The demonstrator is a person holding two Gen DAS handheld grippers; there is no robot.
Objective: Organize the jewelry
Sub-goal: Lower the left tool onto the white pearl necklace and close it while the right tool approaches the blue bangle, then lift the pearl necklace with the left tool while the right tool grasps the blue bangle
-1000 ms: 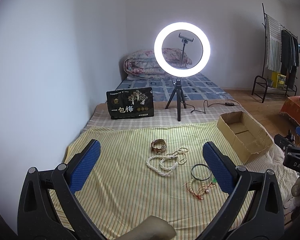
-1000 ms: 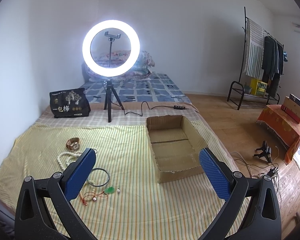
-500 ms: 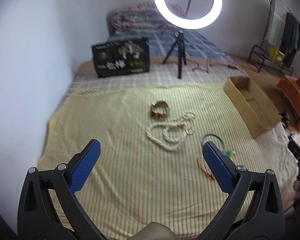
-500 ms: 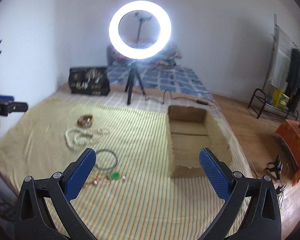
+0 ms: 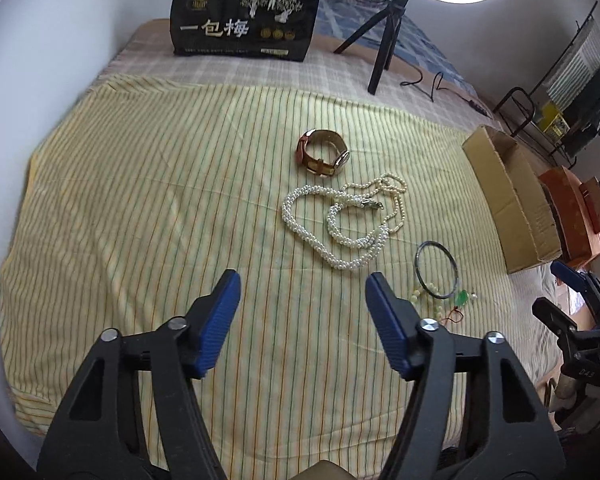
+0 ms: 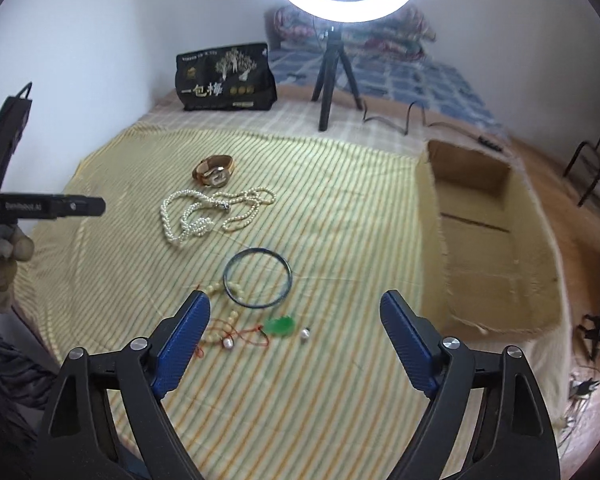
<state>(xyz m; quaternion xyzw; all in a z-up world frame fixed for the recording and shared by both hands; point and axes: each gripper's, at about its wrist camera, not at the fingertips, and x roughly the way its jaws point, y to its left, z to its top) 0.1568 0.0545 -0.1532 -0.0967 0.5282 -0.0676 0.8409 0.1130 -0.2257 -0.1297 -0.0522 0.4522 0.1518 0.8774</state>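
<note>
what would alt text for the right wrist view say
The right tongs, closing with nothing between them, hang over a yellow striped cloth. On the cloth lie a dark bangle, a green pendant on red cord, pearl necklaces and a watch. An open cardboard box sits to the right.

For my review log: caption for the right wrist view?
Right gripper, jaws closing on nothing, above dark bangle and green pendant.
</note>
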